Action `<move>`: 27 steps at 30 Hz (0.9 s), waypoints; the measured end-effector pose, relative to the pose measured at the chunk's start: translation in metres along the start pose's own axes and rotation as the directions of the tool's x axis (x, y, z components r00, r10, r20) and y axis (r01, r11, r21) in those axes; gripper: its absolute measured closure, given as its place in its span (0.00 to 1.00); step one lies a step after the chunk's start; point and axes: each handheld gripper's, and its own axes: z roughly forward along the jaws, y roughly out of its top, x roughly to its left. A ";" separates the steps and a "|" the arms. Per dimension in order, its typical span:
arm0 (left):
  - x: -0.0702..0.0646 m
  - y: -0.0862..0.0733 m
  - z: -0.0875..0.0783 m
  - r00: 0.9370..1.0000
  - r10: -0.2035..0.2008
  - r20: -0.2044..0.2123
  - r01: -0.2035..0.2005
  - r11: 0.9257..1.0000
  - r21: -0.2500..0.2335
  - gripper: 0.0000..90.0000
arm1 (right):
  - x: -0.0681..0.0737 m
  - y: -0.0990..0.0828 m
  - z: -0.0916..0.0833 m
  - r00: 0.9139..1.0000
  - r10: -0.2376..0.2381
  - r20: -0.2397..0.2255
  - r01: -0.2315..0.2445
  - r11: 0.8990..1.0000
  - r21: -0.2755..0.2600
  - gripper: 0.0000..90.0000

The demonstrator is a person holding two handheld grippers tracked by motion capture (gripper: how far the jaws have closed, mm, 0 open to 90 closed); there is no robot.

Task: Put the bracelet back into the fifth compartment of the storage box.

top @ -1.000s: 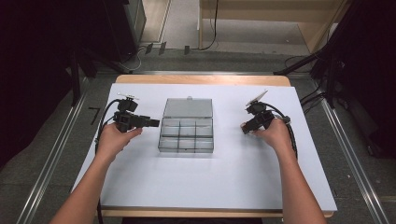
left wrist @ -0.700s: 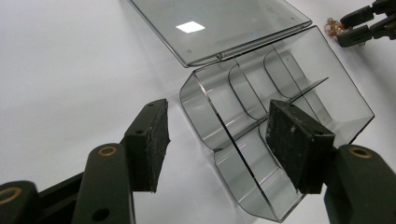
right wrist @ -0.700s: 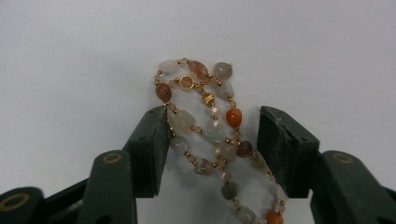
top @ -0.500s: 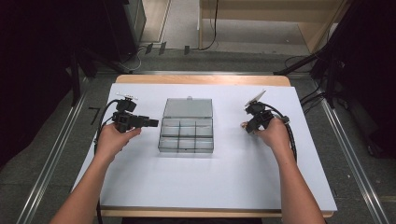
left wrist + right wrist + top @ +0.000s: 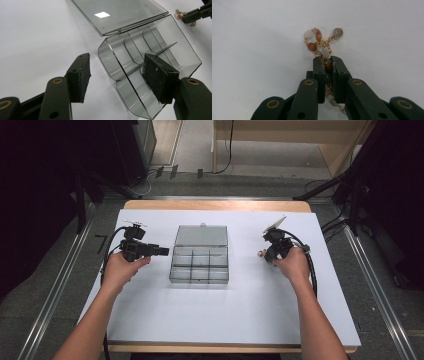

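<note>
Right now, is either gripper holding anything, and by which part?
The right gripper has just closed on the beaded chain, pinching a mid-length stretch of it. The left gripper is open, holding nothing, beside the clear box.

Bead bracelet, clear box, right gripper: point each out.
bead bracelet (image 5: 320, 40), right gripper view, on the bead cluster above the jaws.
clear box (image 5: 199, 266), high view, on a middle divider.
right gripper (image 5: 327, 60), right gripper view, midway between fingertips, shut on the bracelet.

Open claw (image 5: 115, 75) astride clear box (image 5: 150, 65)
</note>
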 end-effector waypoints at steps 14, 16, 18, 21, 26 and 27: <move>0.001 0.001 0.002 1.000 -0.003 0.006 0.003 1.000 -0.001 0.44 | -0.004 -0.002 -0.003 0.999 -0.002 -0.055 -0.001 0.998 -0.069 0.95; 0.002 0.001 0.002 1.000 -0.005 0.007 0.005 1.000 -0.003 0.44 | -0.002 -0.002 -0.006 0.998 -0.005 -0.058 0.000 0.996 -0.094 0.95; 0.002 0.001 0.001 1.000 -0.004 0.008 0.004 1.000 -0.002 0.44 | -0.002 -0.002 -0.011 0.998 -0.007 -0.069 -0.002 0.992 -0.129 0.95; 0.003 0.001 0.002 1.000 -0.005 0.007 0.005 1.000 -0.001 0.43 | -0.001 -0.003 -0.018 0.996 -0.008 -0.090 -0.007 0.987 -0.163 0.95; 0.003 0.001 0.002 1.000 -0.003 0.005 0.003 1.000 0.001 0.44 | -0.002 -0.006 -0.028 0.993 -0.013 -0.120 -0.014 0.975 -0.221 0.95; 0.003 0.001 0.002 1.000 -0.004 0.005 0.004 1.000 0.000 0.44 | -0.003 -0.006 -0.029 0.992 -0.019 -0.128 -0.012 0.972 -0.236 0.95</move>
